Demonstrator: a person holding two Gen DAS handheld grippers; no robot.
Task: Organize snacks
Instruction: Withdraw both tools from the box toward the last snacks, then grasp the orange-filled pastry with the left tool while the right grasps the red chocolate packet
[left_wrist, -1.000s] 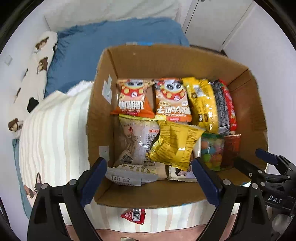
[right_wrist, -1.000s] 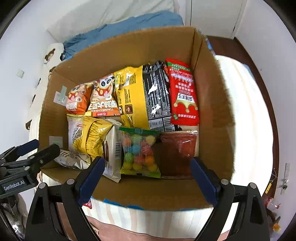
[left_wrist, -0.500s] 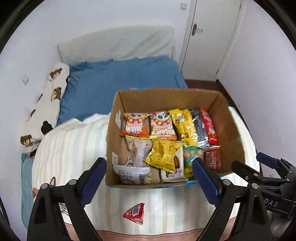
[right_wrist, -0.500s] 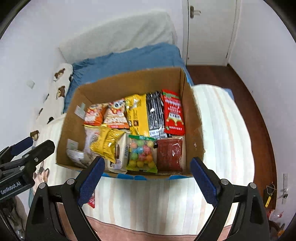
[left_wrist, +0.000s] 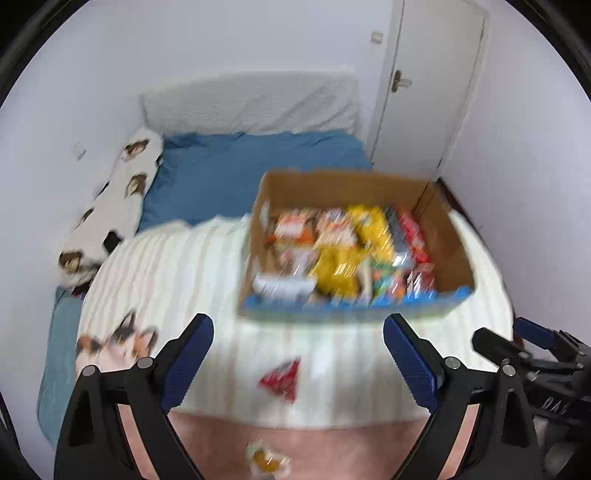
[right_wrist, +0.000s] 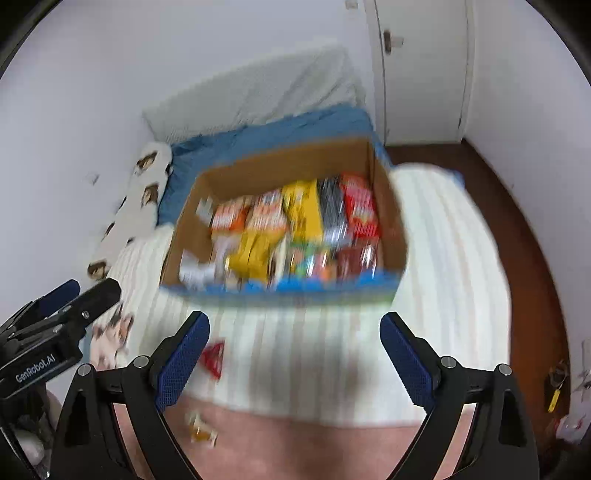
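Snacks (left_wrist: 347, 254) in shiny, crinkly bags fill a brown cardboard box (left_wrist: 448, 240) with straight walls and a blue front edge. The box sits on a soft, cream striped blanket (left_wrist: 177, 273), ahead of both grippers and above their tips in each view. The bags inside are orange, yellow, black and red, but they look smeared now, so no words on them can be read. A small red three-cornered packet (left_wrist: 282, 376) lies alone on the blanket, between the left gripper (left_wrist: 297, 363) fingers and nearer than the box. A tiny, see-through wrapped sweet with an orange middle (left_wrist: 266, 459) lies on the smooth pink cover (left_wrist: 332, 446), close in front. The left gripper is spread wide with nothing between its bumpy blue pads. The right gripper (right_wrist: 295, 360) is spread wide and empty too. A second ago the box filled both views from close up. Now it looks much smaller and farther off, and the blue sheet (left_wrist: 255, 173), the white door (left_wrist: 432, 85) and the bear-print pillow (left_wrist: 110, 221) all show.
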